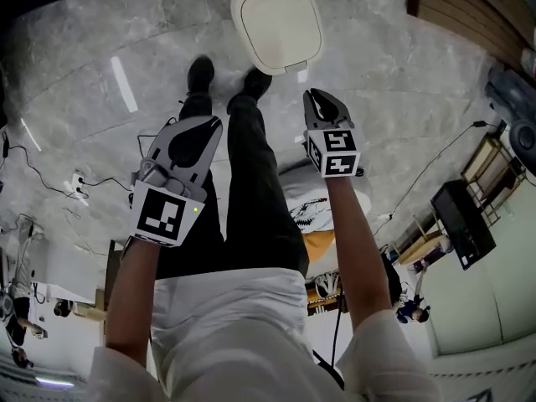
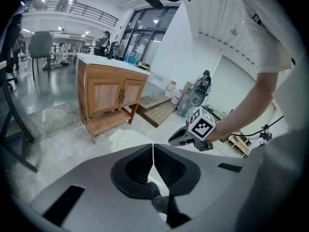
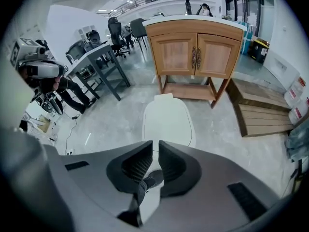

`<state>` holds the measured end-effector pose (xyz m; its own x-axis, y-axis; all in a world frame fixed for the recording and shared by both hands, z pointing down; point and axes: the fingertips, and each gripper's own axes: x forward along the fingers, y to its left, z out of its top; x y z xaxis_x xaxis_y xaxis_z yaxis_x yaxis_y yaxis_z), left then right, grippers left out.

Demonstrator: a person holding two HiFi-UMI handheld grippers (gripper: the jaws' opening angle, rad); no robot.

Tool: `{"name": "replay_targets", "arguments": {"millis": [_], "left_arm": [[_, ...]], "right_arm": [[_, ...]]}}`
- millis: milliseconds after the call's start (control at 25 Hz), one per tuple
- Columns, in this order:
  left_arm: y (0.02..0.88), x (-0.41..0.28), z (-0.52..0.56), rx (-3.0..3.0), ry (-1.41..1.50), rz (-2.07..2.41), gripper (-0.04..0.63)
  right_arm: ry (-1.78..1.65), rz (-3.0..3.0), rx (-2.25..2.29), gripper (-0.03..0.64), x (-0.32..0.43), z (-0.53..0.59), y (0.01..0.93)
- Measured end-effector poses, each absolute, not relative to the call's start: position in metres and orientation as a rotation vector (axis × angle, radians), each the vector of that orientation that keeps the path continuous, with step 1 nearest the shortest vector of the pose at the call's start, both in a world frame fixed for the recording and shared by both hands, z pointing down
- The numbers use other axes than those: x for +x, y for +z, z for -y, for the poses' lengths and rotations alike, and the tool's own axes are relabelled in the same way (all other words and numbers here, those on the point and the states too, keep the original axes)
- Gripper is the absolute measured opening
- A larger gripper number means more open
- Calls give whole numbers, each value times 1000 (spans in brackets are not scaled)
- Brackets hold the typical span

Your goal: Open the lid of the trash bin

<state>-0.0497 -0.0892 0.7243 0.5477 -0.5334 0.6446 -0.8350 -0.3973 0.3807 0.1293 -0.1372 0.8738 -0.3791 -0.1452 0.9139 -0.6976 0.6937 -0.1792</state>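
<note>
Cream trash bin [image 1: 277, 22] sitting closed on the grey marble floor [image 1: 394, 82], just past the person's shoes [image 1: 201, 74].
Its far rim is running out of the head view and the right gripper [image 3: 155, 151] is hiding its near edge. That gripper's jaws are standing barely apart and empty, while the left gripper [image 2: 153, 153] is pressing together on nothing.

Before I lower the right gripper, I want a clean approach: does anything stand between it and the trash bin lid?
Nothing visible does. The right gripper hangs in open air, the closed trash bin lid just ahead of it. The person's shoes stand near the lid, left of that path.
</note>
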Motion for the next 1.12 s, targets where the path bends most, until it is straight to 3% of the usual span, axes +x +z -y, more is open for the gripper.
{"name": "replay_targets", "arguments": {"millis": [800,1120], "left_arm": [[796,-34,75,1957,533,1163,19],[809,-34,78,1944,523,1167,18]], "right_arm": [[679,1787,603,38,142,136,992],[609,1725,547,79,148,131,1024]]}}
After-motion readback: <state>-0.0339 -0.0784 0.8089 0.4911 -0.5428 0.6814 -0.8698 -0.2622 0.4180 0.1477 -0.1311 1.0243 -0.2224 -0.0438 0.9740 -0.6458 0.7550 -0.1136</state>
